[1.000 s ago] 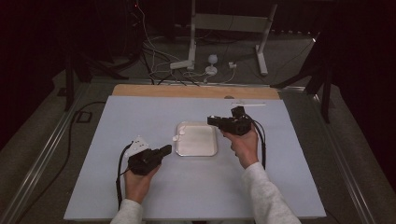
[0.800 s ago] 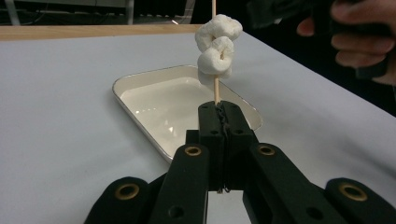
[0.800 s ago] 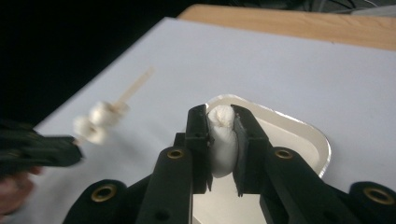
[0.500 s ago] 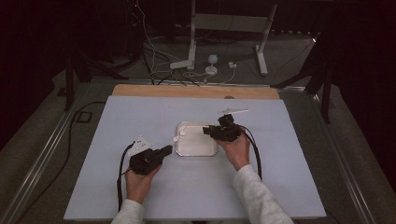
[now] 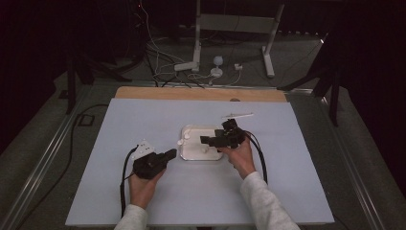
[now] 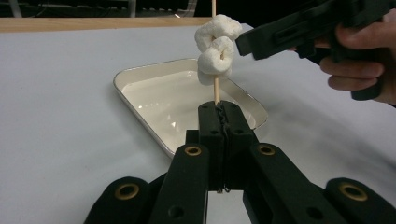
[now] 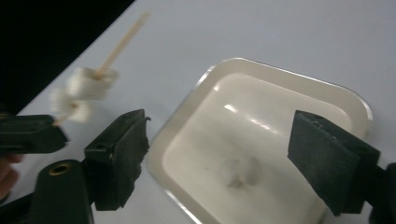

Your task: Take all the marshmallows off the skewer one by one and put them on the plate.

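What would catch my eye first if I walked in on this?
Probably the marshmallows, two white lumps threaded on a thin wooden skewer that the left gripper pinches upright at the near edge of a shallow white tray. The right gripper hangs over that tray with its jaws wide apart.

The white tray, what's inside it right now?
The white tray holds a small pale lump near its middle, too blurred to identify. The right claw hangs open above, covering part of the floor.
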Demonstrator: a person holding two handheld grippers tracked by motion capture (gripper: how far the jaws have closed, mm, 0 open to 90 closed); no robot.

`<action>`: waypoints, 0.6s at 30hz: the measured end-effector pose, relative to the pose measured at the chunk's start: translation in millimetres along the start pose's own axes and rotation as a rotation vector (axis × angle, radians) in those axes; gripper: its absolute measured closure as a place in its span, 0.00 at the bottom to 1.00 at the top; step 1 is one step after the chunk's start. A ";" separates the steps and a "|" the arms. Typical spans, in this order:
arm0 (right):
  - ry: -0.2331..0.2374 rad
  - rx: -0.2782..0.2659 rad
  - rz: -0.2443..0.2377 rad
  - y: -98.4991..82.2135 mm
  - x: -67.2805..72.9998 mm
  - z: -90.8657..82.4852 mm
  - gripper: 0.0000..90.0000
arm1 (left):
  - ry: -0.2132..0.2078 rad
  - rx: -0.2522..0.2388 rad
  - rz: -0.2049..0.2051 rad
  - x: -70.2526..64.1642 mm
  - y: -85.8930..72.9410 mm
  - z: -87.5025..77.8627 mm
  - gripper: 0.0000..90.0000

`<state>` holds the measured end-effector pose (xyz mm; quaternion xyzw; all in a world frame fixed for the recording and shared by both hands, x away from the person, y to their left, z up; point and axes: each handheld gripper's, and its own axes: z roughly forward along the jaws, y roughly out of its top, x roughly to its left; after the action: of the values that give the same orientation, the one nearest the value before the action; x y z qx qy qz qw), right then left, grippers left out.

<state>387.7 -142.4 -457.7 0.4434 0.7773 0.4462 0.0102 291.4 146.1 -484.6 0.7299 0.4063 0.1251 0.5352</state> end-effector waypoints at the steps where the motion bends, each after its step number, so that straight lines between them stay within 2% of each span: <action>1: 0.031 -0.008 0.004 0.0 4.4 -1.6 0.20 | 0.001 0.001 0.000 -0.2 -0.1 0.3 1.00; 5: 0.067 -0.017 0.005 -0.2 10.4 -2.6 0.21 | 0.000 -0.001 0.000 -1.1 0.0 0.7 1.00; 7: 0.095 -0.024 -0.011 0.0 18.0 -2.6 0.24 | 0.000 -0.002 0.001 -1.8 0.0 1.0 1.00; 10: 0.111 -0.030 -0.023 0.6 23.3 -2.1 0.27 | -0.001 -0.001 0.005 -2.8 0.1 1.3 1.00; 11: 0.116 -0.032 -0.028 1.1 25.9 -1.8 0.30 | -0.003 -0.002 0.005 -3.2 0.1 1.5 1.00; 13: 0.131 -0.039 -0.030 2.9 31.6 -0.4 0.40 | -0.006 -0.003 0.006 -3.8 0.2 1.8 1.00; 14: 0.131 -0.039 -0.030 2.9 31.6 -0.4 0.40 | -0.006 -0.002 0.008 -4.1 0.2 1.9 1.00; 15: 0.154 -0.044 -0.018 4.1 34.0 1.0 0.46 | -0.008 -0.002 0.008 -4.5 0.2 2.1 1.00; 18: 0.187 -0.036 0.009 6.0 36.9 4.5 0.51 | -0.011 -0.001 0.010 -5.7 0.2 2.7 1.00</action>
<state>371.3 -112.3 -442.2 0.4030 0.7649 0.4994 -0.0564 289.5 140.1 -484.0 0.7325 0.3996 0.1243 0.5370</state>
